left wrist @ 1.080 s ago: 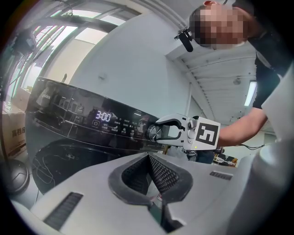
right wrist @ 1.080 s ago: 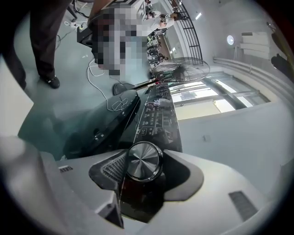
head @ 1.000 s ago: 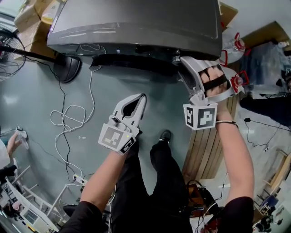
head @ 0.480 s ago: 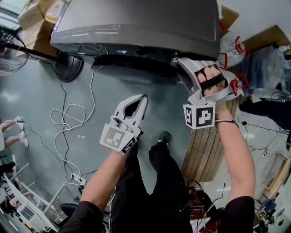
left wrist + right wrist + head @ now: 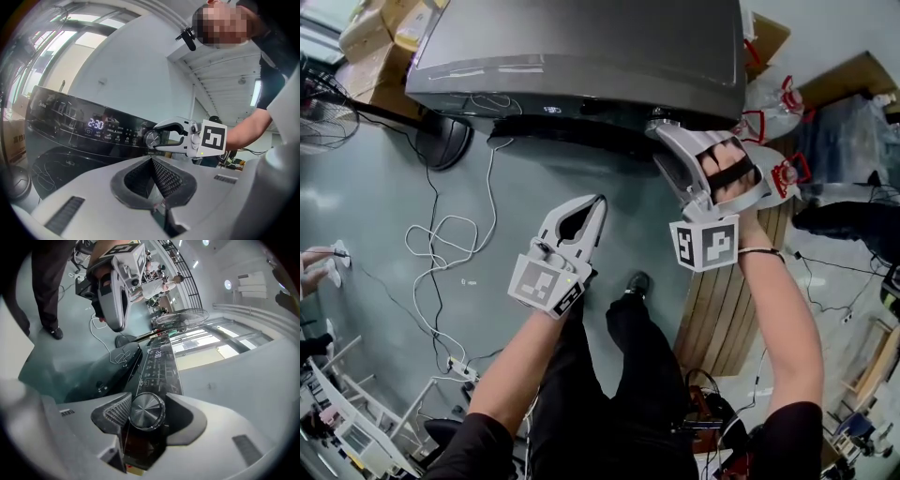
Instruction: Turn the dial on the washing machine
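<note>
- The dial (image 5: 146,411) sits at the right end of the washer's (image 5: 581,47) panel (image 5: 103,129). In the head view that is about 1 o'clock from the middle of the picture, under the lid's front edge.
- Slip is the main risk. The dial face looks like smooth brushed metal, so a light squeeze could let the pads skid round it while the knob stays put.
- Twisting off-axis is another risk. The right gripper (image 5: 666,133) comes in tilted downward, and a roll that is not in line with the dial's axis would pry at the knob or walk the pads off its rim.
- Overshoot is possible too, since a large wrist roll could carry the dial past the wanted setting. The lit display (image 5: 95,124), at 9 o'clock from the dial in the left gripper view, is the thing to watch.
- The touch keys lie between the display and the dial, so a jaw that drifts toward 9 o'clock could brush one.
- The right gripper is clamped on the dial with its jaws held wide by the knob. In the right gripper view the ribbed pad (image 5: 115,412) bears at 9 o'clock and the other pad presses at 3 o'clock.
- The left gripper (image 5: 595,202) is clenched and empty. It hangs clear of the washer, at about 7 o'clock from the dial in the head view.
</note>
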Demonstrator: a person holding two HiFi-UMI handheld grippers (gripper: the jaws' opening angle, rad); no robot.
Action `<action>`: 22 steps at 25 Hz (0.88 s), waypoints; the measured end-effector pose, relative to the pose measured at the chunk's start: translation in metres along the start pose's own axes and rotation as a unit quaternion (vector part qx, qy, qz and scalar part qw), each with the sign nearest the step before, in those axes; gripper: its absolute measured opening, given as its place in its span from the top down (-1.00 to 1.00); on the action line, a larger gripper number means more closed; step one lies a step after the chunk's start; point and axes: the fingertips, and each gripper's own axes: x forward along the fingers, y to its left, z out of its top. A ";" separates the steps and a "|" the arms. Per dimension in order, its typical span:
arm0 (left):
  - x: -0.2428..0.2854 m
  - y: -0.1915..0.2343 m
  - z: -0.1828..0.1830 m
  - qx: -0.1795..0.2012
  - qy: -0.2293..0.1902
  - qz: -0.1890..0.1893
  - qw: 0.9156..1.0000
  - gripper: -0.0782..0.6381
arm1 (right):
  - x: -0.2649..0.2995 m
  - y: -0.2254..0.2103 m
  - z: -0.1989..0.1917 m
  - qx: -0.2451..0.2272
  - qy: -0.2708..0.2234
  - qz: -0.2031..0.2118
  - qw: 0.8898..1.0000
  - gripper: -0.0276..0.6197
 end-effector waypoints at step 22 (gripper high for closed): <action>-0.038 -0.005 0.144 0.042 -0.062 -0.001 0.997 0.74 | -0.103 -0.155 0.046 0.531 -0.031 -0.158 0.832 0.73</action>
